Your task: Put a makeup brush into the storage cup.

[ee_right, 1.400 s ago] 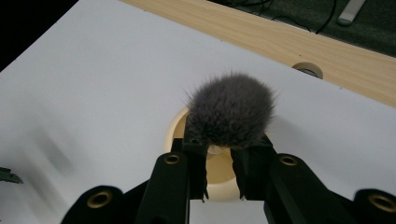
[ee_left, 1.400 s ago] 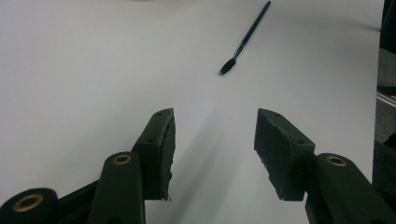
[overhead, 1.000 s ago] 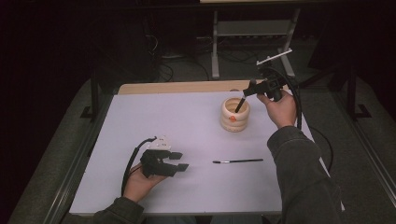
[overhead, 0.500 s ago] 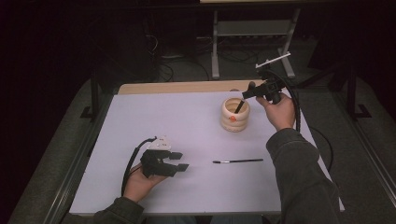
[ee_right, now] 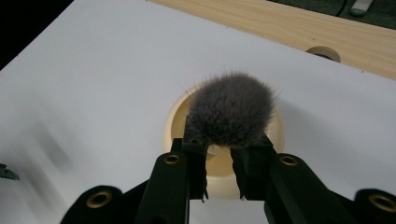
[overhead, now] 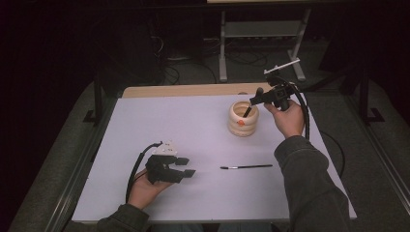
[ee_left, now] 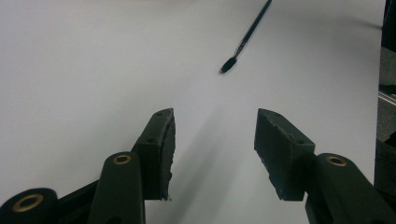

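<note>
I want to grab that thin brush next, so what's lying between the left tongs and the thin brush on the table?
Nothing: in the left gripper view, bare white tabletop runs from the open left tongs to the thin brush.

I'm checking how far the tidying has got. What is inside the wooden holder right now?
The handle of a fluffy brush held by the right gripper dips into the wooden holder. Its bristle head blocks most of the opening.
</note>
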The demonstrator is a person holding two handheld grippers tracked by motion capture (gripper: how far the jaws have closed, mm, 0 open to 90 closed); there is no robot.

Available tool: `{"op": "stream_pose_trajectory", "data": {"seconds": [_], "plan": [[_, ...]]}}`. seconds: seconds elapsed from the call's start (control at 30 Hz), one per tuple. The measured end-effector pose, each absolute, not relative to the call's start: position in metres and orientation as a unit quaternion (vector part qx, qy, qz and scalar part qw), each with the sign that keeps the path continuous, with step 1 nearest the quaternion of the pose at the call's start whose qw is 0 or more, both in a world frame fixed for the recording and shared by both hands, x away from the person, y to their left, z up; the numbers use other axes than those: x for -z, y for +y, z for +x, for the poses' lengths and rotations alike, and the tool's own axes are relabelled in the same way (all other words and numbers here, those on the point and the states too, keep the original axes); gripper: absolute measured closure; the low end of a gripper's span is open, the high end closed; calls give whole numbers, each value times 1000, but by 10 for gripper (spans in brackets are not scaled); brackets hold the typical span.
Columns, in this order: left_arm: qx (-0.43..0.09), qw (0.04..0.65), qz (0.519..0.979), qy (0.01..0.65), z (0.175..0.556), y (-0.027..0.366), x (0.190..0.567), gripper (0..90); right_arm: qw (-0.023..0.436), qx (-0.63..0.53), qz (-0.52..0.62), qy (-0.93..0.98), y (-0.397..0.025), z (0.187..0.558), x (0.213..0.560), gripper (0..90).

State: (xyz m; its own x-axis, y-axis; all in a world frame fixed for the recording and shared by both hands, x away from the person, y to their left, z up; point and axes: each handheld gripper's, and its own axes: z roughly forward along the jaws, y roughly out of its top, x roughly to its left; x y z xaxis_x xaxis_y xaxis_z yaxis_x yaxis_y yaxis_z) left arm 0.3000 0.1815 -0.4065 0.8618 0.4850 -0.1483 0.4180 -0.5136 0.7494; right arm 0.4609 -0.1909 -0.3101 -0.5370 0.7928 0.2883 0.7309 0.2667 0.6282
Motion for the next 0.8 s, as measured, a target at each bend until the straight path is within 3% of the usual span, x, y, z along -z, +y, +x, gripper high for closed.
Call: {"op": "stream_pose_trajectory", "data": {"seconds": [0.3, 0.53, 0.8], "plan": [[-40, 417, 870, 259, 300, 181, 407, 477, 41, -368, 480, 795, -191, 460, 316, 736], [-39, 415, 871, 260, 300, 181, 407, 474, 42, -367, 485, 793, -198, 453, 322, 607], [-40, 416, 870, 262, 300, 180, 408, 470, 47, -372, 483, 791, -212, 440, 325, 563]]}}
